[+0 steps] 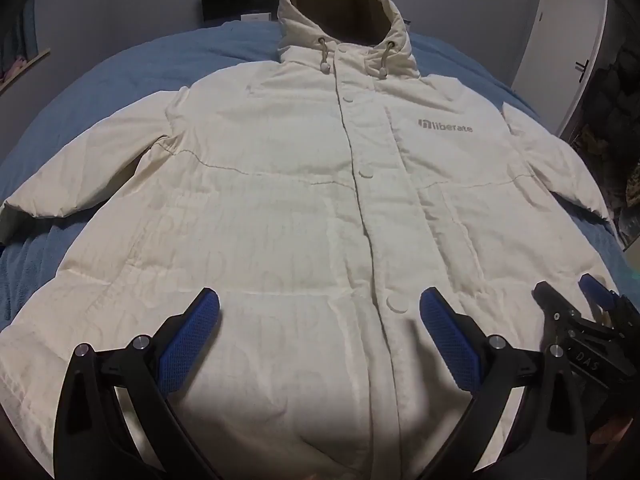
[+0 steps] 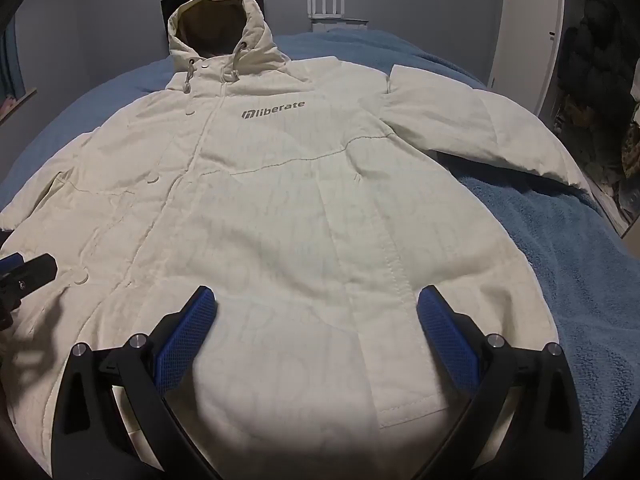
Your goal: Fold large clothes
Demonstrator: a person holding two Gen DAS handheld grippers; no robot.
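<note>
In the left wrist view, a cream-white padded hooded jacket [image 1: 300, 200] is seen spread front up on a blue fleece-covered bed [image 1: 120, 72], hood towards the far edge. The left gripper [image 1: 319, 316] is held spread wide above the hem, nothing between its blue pads.

In the right wrist view, the right gripper [image 2: 317, 312] is likewise held released over the jacket's lower part, near the bed's right edge.

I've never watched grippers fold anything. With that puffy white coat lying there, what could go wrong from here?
1. The hooded jacket is thick; open pads of the left gripper might slip off.
2. The stiff hood stands up and may spring a fold open.
3. The right gripper is close by; both could bump.
4. The blue blanket could get pinched too.
</note>
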